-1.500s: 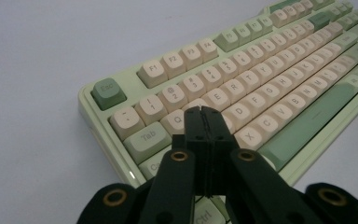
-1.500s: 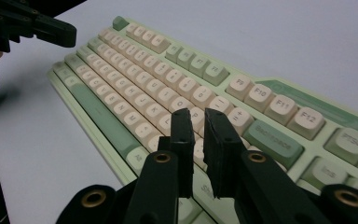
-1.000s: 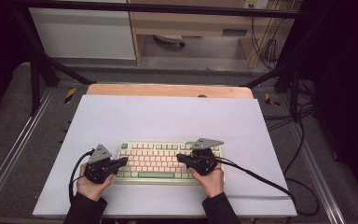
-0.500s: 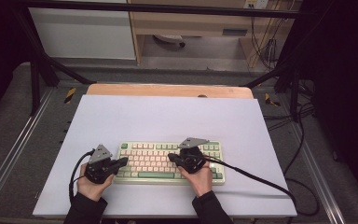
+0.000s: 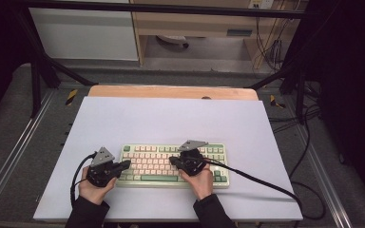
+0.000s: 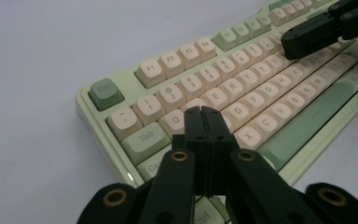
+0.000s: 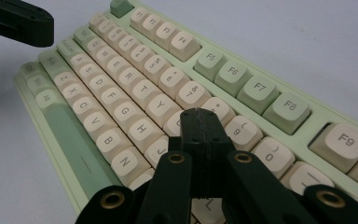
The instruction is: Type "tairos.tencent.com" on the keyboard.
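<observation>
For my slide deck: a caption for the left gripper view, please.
Shut left gripper poised over the A and W keys of a green-and-cream keyboard.

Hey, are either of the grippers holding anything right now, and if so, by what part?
Nothing is held. The left gripper and the right gripper are both shut on nothing, tips over the keyboard.

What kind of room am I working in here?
Probably a lab or recording rig, not an office: a white table bearing a keyboard, inside a black metal frame, with loose cables on the floor behind.
</observation>
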The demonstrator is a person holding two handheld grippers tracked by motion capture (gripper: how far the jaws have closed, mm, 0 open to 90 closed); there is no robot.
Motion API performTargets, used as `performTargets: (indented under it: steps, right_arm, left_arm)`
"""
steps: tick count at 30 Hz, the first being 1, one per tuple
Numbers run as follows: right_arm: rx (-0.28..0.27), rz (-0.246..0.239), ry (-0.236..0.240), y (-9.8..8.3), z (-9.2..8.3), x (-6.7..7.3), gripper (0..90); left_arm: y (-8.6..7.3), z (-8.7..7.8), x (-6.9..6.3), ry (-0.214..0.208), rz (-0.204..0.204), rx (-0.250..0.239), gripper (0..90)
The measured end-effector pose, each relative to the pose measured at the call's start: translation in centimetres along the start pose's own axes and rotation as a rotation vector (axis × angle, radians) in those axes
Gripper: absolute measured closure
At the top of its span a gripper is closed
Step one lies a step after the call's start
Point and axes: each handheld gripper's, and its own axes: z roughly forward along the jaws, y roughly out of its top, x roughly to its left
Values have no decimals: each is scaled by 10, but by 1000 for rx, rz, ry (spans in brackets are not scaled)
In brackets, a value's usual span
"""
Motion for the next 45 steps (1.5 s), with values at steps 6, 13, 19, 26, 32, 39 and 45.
performTargets:
  steps: [6, 13, 19, 26, 32, 39, 45]
  right_arm:
    - [11, -9, -6, -1, 1, 1, 900]
    - [-31, -22, 15, 5, -14, 4, 900]
    - [-37, -41, 17, 6, -24, 6, 900]
    - [-44, -37, 17, 2, -33, 1, 900]
    - [-51, -33, 18, -5, -44, -4, 900]
    - [-50, -31, 19, -12, -51, -7, 900]
    - [-48, -27, 17, -16, -56, -9, 900]
  left_arm:
    - [0, -1, 0, 1, 0, -3, 900]
    - [1, -2, -1, 3, -2, -11, 900]
    - [3, -2, -3, 6, 4, -13, 900]
    - [6, 1, -8, 5, 13, -5, 900]
    - [11, 6, -13, 2, 25, 2, 900]
    - [16, 11, -19, -4, 36, 6, 900]
    - [20, 16, -21, -5, 40, 13, 900]
